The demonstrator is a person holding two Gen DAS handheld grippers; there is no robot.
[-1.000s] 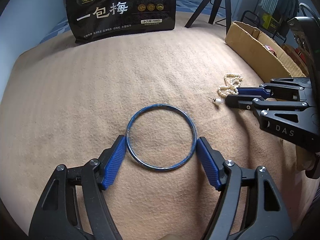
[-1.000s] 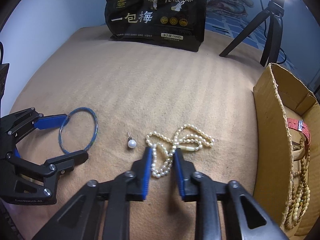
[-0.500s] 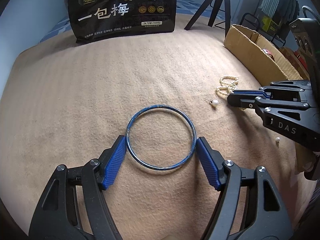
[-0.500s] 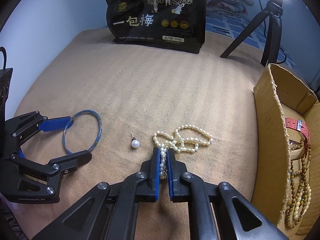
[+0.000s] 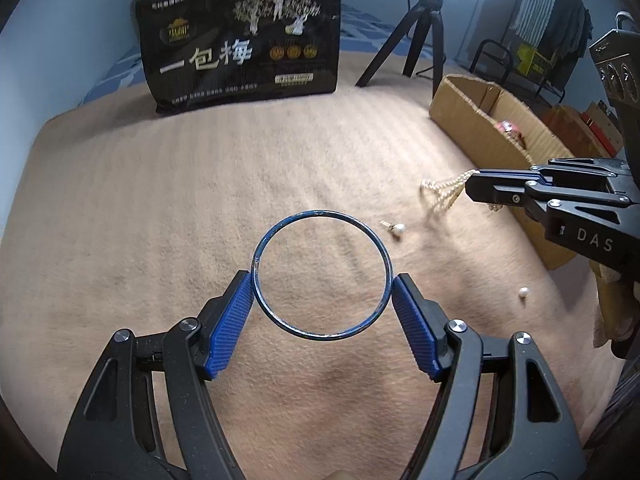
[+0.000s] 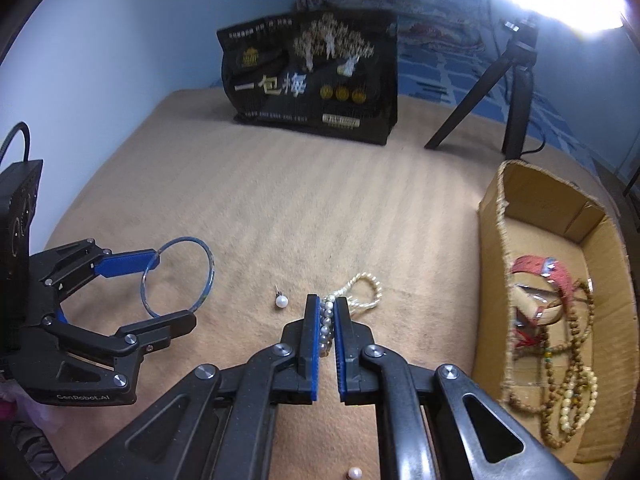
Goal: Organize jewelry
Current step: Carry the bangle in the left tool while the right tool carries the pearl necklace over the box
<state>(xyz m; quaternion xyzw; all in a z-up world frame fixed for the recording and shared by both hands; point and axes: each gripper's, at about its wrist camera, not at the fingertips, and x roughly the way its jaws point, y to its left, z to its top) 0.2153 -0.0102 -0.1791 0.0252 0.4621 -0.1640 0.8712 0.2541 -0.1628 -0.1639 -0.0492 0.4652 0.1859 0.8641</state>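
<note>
A blue bangle sits crosswise between the blue pads of my left gripper, which is shut on it and holds it just above the beige blanket. In the right wrist view the left gripper and the bangle show at the left. My right gripper is shut on a pearl necklace, whose loops hang from the fingertips. In the left wrist view the right gripper carries the necklace near the box. A pearl stud earring lies on the blanket between the two grippers.
An open cardboard box stands at the right and holds a red strap and strings of wooden beads. A loose pearl lies near the box. A black printed bag and a tripod stand at the back of the blanket.
The right gripper's jaws closed on the pearl necklace and lifted it, so its loops now hang off the blanket. The left gripper rose a little with the bangle.
</note>
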